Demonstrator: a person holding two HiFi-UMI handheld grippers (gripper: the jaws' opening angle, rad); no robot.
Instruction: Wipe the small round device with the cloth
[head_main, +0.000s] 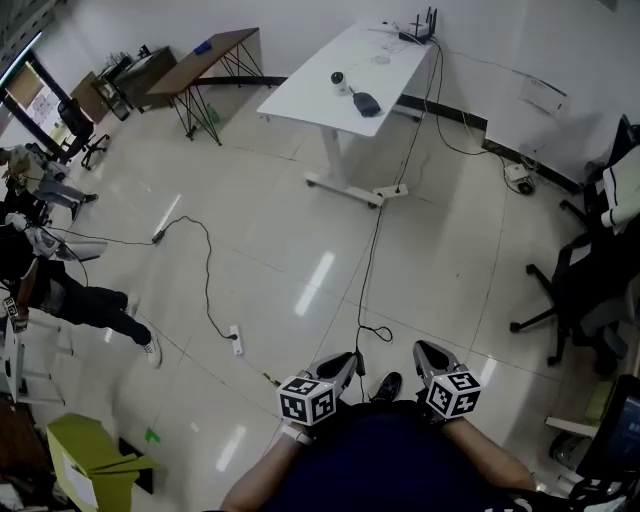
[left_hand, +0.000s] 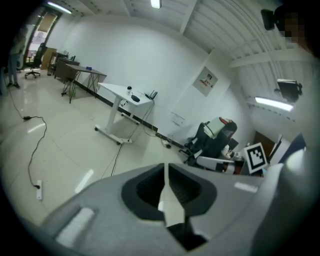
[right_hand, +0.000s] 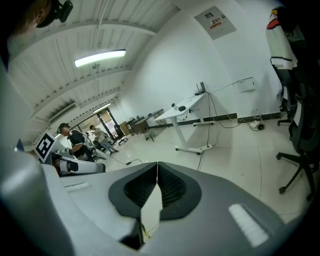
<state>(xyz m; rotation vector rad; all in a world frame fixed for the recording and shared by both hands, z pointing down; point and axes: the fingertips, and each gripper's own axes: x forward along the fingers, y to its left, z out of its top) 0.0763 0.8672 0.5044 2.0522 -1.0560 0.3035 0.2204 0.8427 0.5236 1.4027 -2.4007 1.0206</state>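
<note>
The small round device stands on a white desk far across the room, with a dark cloth lying just beside it. Both grippers are held close to my body, well away from the desk. My left gripper is shut with nothing between its jaws, and so is my right gripper. In the left gripper view the desk is small and distant, with the device and cloth on it. The right gripper view shows the desk far beyond the closed tips.
A black cable runs over the glossy floor to a power strip. A brown table stands at the back left. Office chairs crowd the right side. A person is at the left, and a yellow-green box sits at the bottom left.
</note>
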